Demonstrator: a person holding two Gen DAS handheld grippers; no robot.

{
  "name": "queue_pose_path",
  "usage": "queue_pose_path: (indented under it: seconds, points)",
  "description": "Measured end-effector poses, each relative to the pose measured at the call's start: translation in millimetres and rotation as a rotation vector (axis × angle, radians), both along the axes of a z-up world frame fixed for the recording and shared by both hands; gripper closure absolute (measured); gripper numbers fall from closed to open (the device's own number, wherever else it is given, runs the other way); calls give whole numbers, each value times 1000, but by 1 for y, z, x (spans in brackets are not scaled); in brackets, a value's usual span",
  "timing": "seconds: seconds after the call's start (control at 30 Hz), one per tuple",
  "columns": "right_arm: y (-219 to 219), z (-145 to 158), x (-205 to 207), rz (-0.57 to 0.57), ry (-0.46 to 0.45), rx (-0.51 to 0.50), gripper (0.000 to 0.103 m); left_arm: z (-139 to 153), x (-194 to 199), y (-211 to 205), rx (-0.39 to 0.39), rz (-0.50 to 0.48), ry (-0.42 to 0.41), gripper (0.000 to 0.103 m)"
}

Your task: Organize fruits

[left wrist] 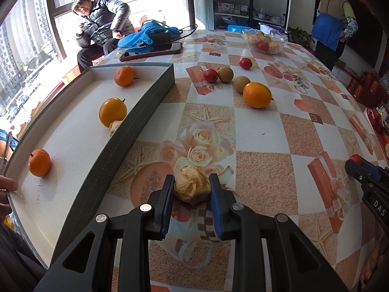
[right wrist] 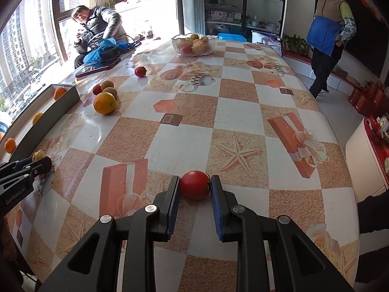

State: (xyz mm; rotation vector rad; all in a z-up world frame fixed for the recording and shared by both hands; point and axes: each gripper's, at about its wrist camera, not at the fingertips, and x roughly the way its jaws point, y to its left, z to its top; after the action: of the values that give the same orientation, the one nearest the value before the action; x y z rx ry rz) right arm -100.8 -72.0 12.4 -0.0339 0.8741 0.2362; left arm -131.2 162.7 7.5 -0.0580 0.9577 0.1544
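My left gripper is shut on a papery yellow husked fruit that rests on the patterned tablecloth beside the grey tray. Three oranges lie in the tray's white inside, along with a small husked fruit. My right gripper is shut on a red tomato low on the table, near its front edge. Loose on the table beyond are a big orange, two brown round fruits, and two small red fruits.
A glass bowl of fruit stands at the far end. A tablet and a blue bag lie at the far left. One person sits by the window, another stands at the right. A hand rests on the tray's near corner.
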Motion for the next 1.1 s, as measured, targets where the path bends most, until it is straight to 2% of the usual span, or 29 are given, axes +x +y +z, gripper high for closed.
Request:
queue_pose_path:
  seconds: [1.1]
  points:
    - [5,0,1,-1,-2,-18,77,-1,-3,1,-16,-6,-1,72]
